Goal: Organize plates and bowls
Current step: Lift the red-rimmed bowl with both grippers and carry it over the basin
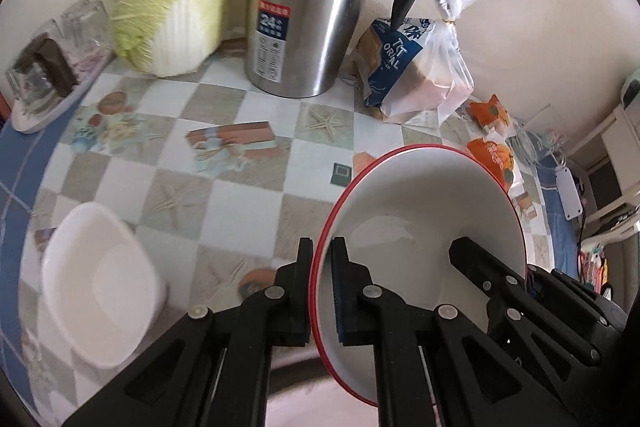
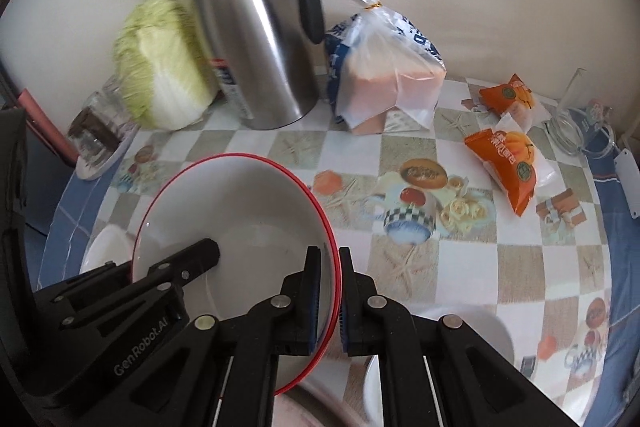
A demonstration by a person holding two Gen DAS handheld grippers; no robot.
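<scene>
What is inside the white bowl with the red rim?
The red-rimmed bowl holds no food. One finger each of the left gripper and right gripper reaches inside, covering part of its inner wall.

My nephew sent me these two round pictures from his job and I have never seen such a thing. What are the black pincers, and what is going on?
The black pincers are two hand-held grippers, one in each of a person's hands. Each carries a wide-angle camera looking along its fingers, hence the round pictures.

The left gripper and the right gripper each pinch opposite edges of the same white bowl with a red rim, apparently lifted.

On the checked tablecloth are a steel thermos jug with a black handle, a pale green cabbage, a bagged loaf of bread, orange snack packets and a white squarish dish.
</scene>
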